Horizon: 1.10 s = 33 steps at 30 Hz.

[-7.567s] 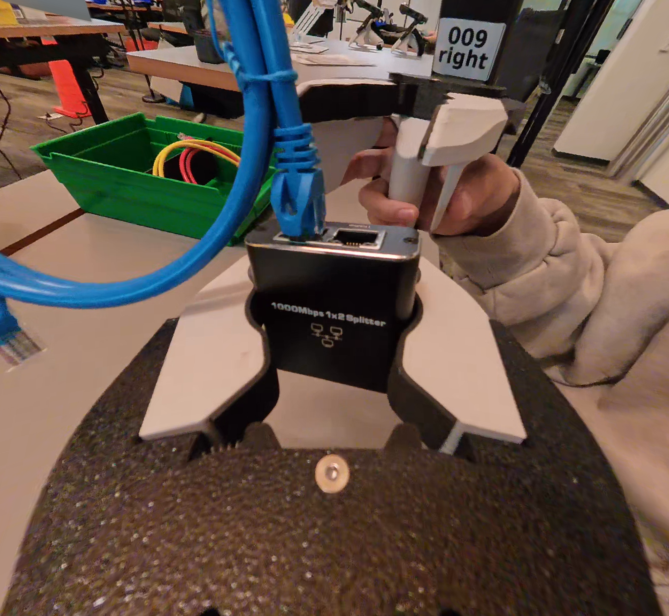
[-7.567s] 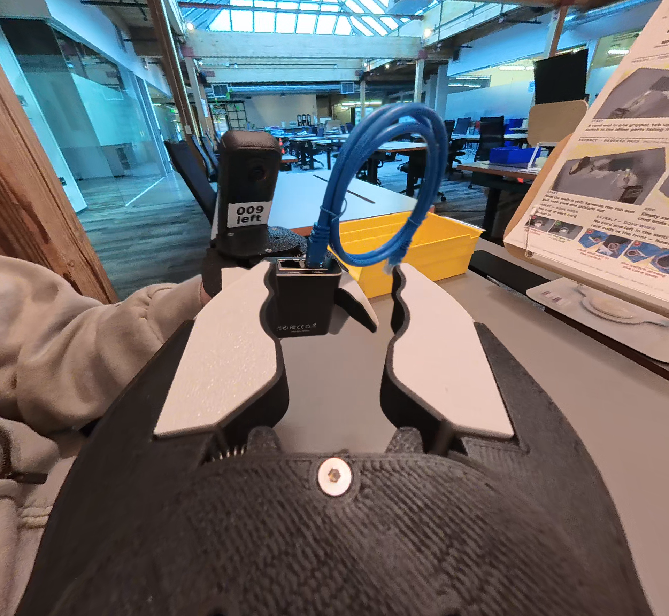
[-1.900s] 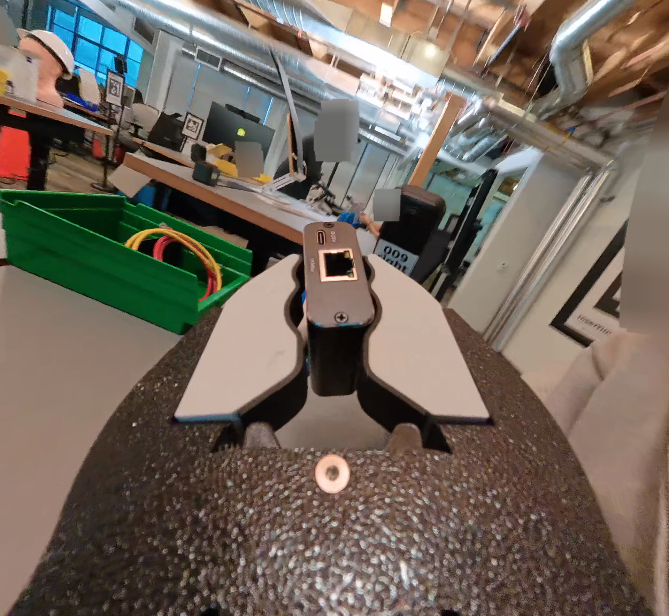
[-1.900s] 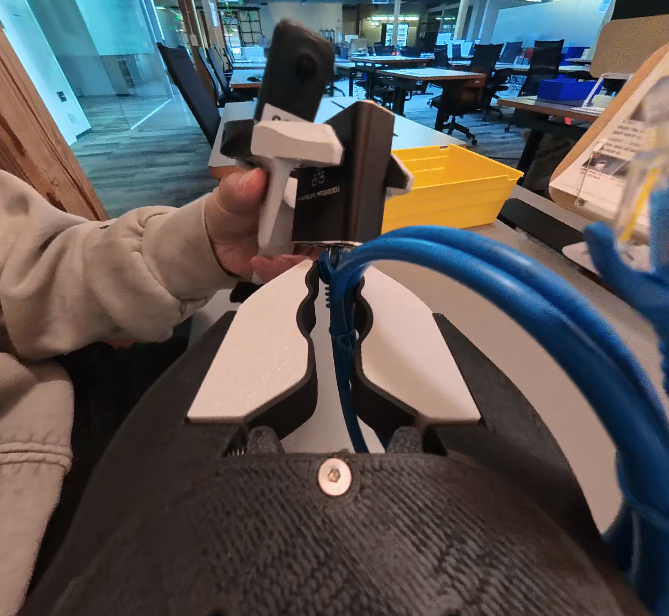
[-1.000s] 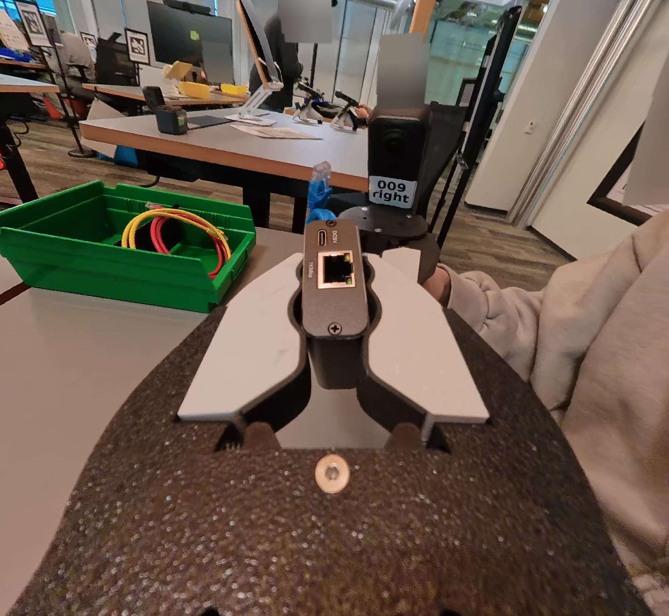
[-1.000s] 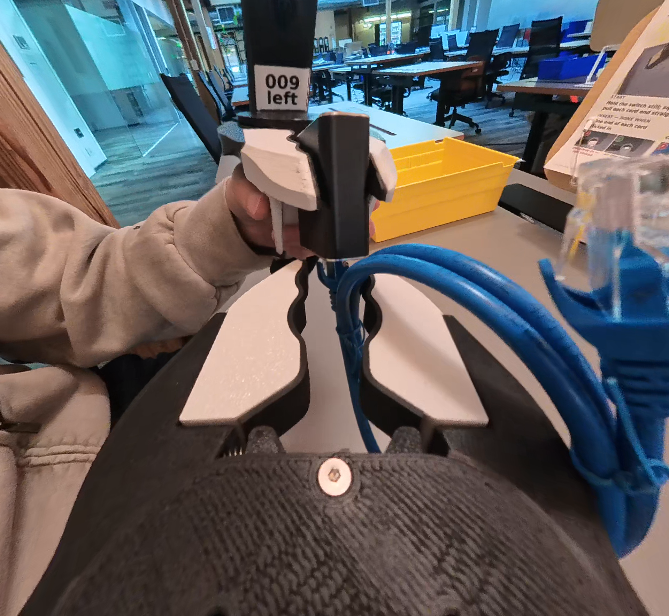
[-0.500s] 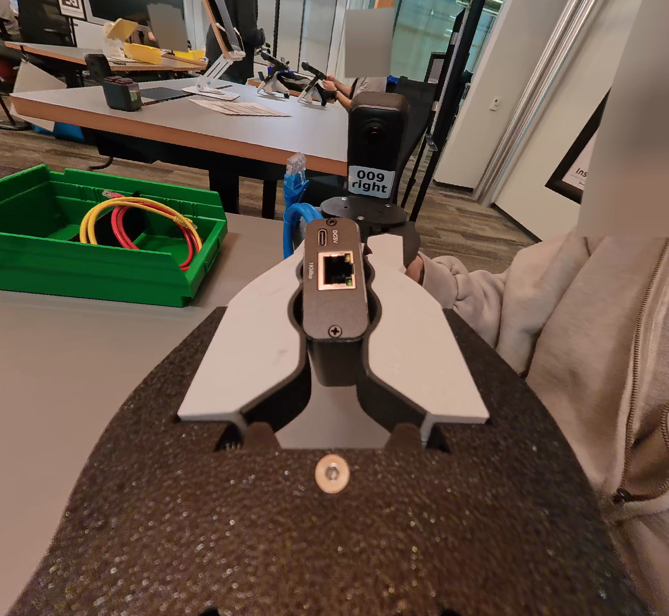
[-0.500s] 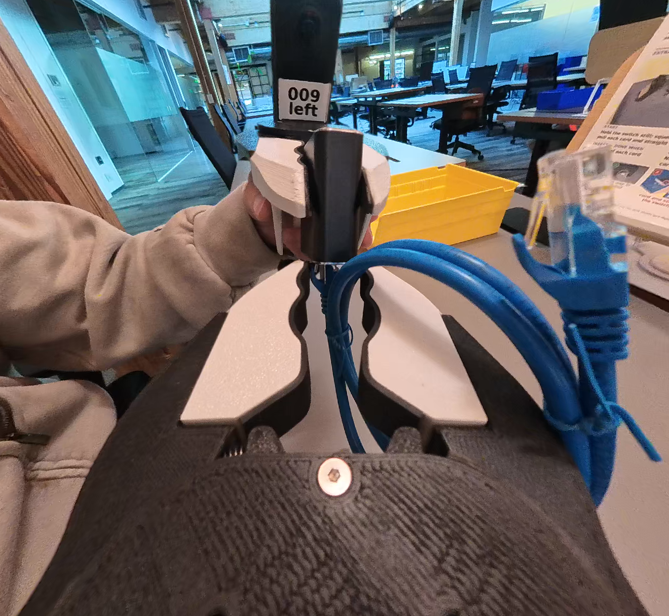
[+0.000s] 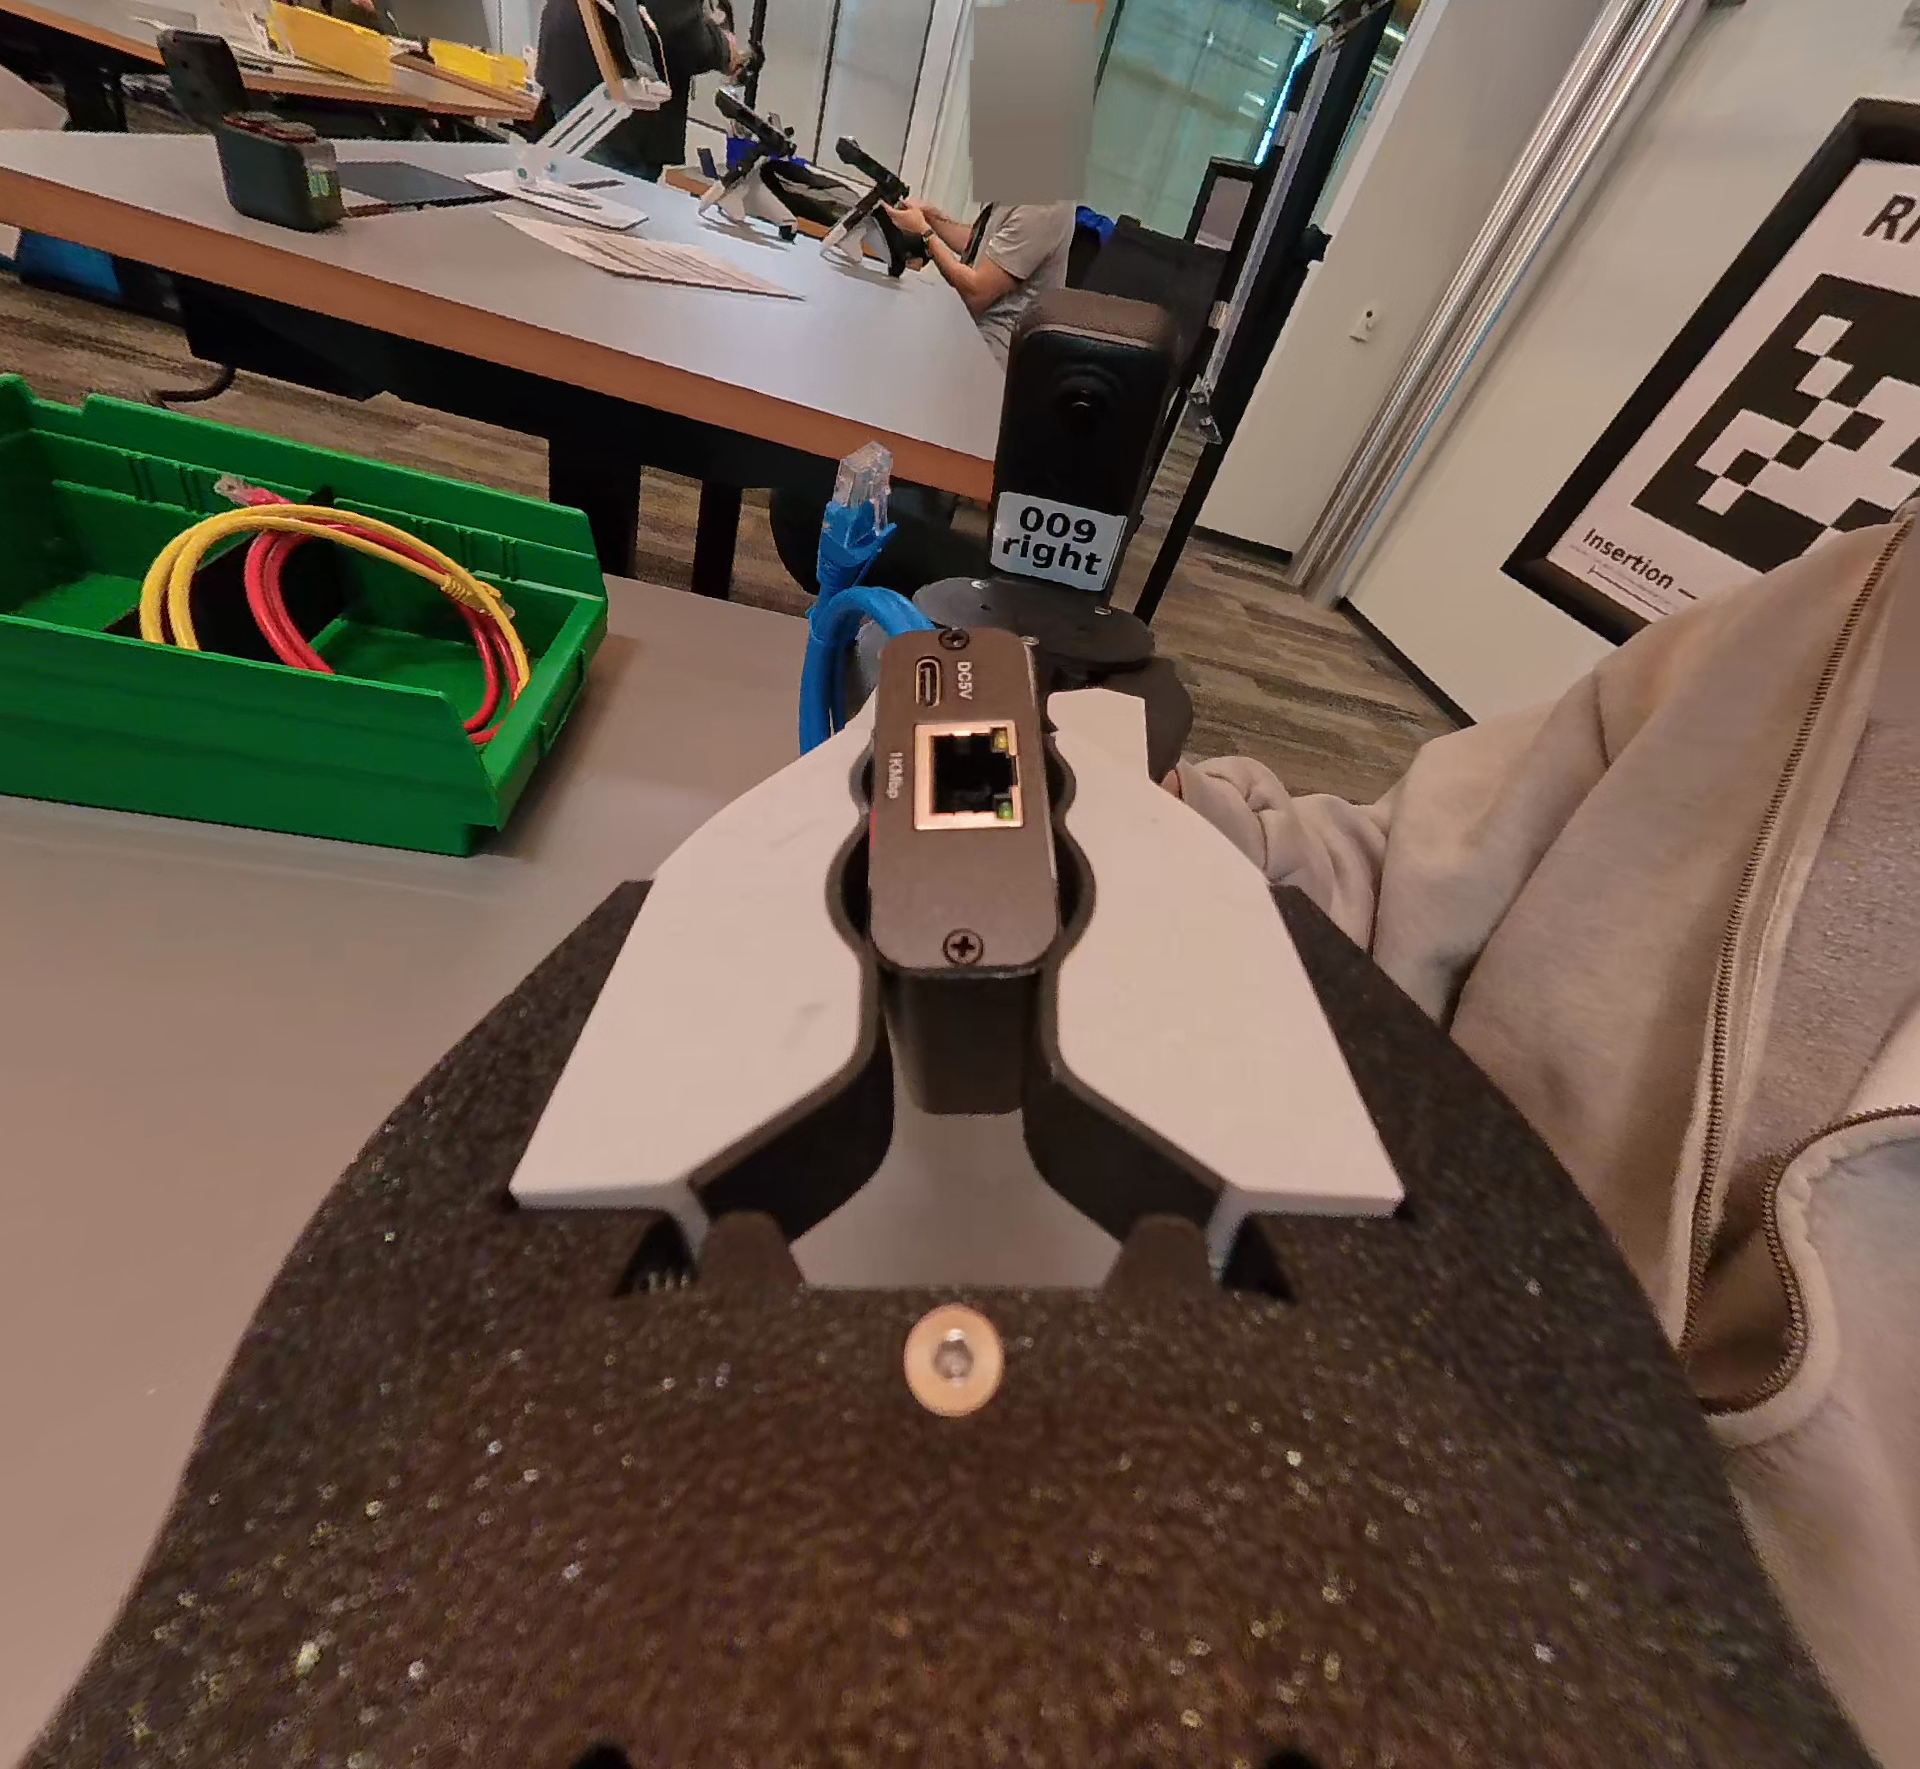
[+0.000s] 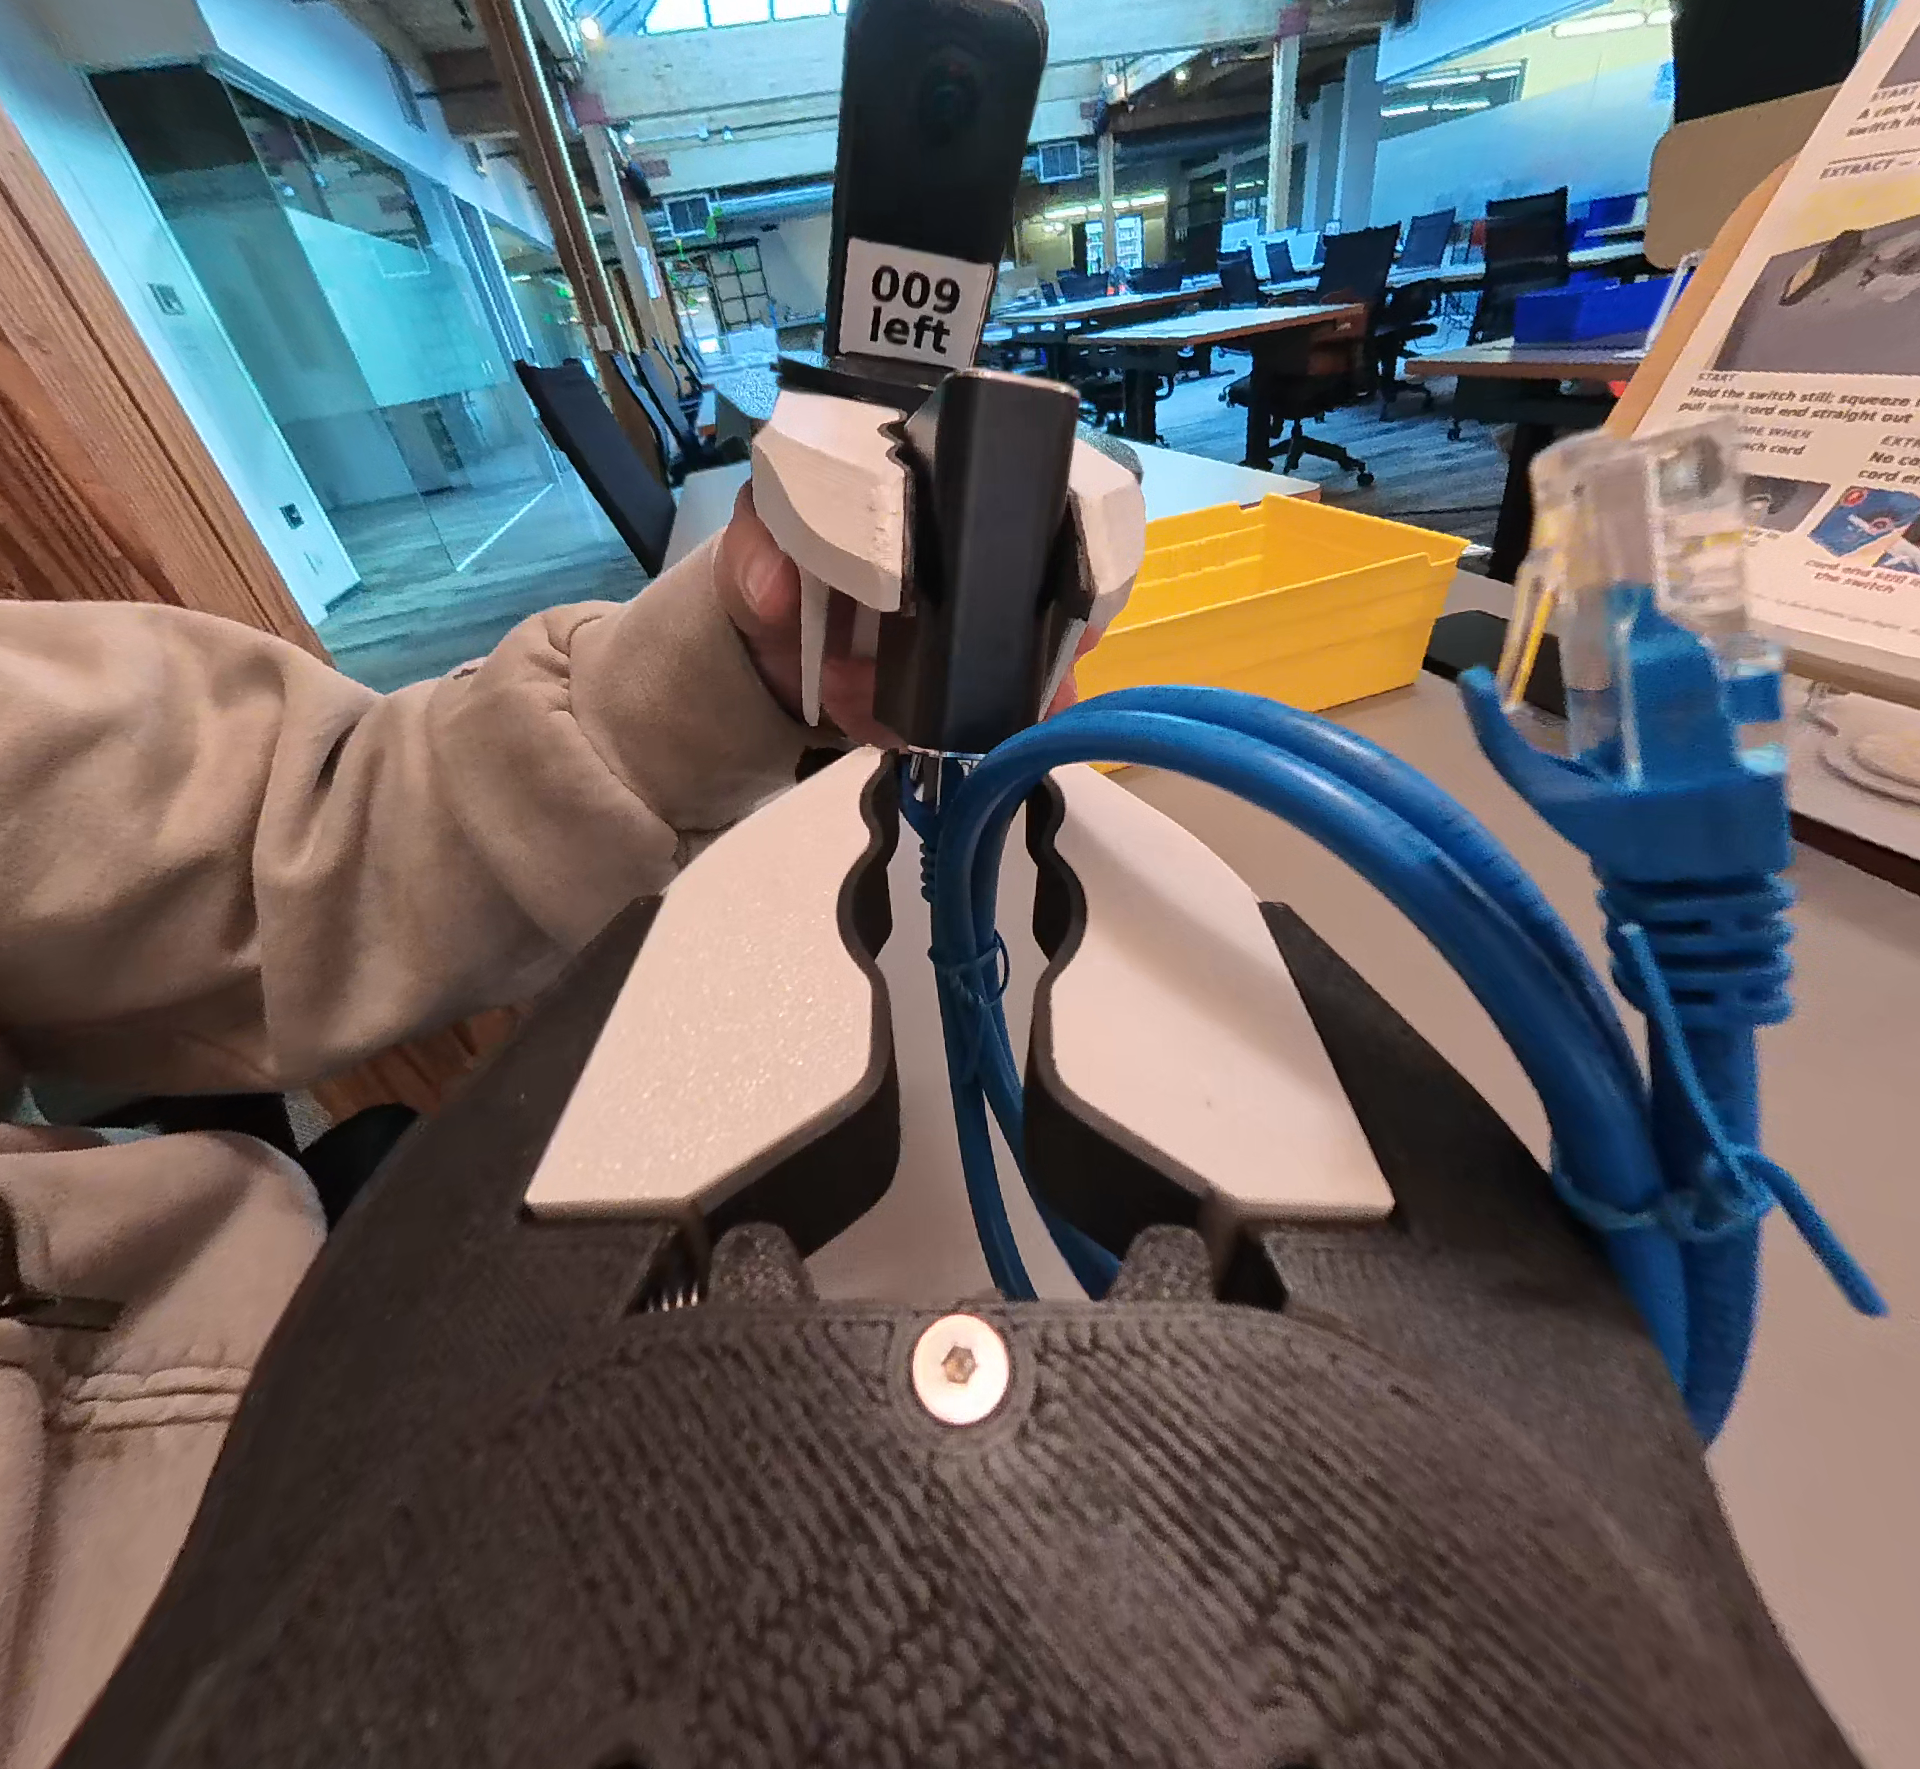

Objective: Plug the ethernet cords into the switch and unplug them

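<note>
One plug of the blue cord sits in the switch, which the left gripper clamps upright; right gripper pinches that boot, so unplugging looks next: press the tab, pull straight, free plug dangling

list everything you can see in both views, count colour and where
switch: 1, black, clamped upright in the left gripper, its top port empty
ethernet cord: 1, blue, coiled; one end at the switch's underside between the right gripper's fingers, free plug sticking up at right
green bin: 1, on the table at left in the left wrist view
cords in bin: yellow and red, coiled inside the green bin
yellow bin: 1, on the table behind the switch in the right wrist view
instruction sheet: 1, propped at far right
left gripper: shut on the switch
right gripper: shut on the cord
</note>
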### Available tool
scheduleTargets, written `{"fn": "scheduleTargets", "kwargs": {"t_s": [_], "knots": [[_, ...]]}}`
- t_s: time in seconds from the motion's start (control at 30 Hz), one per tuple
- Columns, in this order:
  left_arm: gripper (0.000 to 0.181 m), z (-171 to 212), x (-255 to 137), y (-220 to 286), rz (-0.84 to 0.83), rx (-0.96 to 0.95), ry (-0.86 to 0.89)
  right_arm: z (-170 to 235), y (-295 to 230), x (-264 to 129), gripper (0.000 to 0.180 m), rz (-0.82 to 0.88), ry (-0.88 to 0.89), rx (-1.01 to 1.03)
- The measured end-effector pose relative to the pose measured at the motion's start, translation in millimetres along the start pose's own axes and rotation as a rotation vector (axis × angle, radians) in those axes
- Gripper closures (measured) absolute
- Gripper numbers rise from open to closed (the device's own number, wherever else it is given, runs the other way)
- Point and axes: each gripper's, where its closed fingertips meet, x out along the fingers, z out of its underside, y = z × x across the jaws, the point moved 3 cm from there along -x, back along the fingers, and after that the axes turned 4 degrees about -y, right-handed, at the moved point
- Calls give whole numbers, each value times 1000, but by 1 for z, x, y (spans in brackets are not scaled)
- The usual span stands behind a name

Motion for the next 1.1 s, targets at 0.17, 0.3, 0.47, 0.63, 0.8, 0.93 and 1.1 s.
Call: {"fn": "scheduleTargets", "kwargs": {"t_s": [0.17,0.3,0.47,0.63,0.8,0.93,1.1], "knots": [[155,0,2,-4,-22,2,-18,2,4,1,157,12,9,20],[155,2,4,-8,-60,29,-46,7,8,2,158,18,14,36],[155,3,11,-7,-62,32,-52,10,9,-1,156,-4,39,31],[155,-6,21,-1,-45,65,-39,10,4,3,160,30,12,-76],[155,-10,21,4,-4,73,-34,4,-1,-2,161,-12,25,-75],[155,-8,21,5,-1,79,-47,5,-1,-1,160,-41,23,-32],[155,-6,20,5,-22,95,-62,7,-2,0,164,-33,-17,-40]]}}
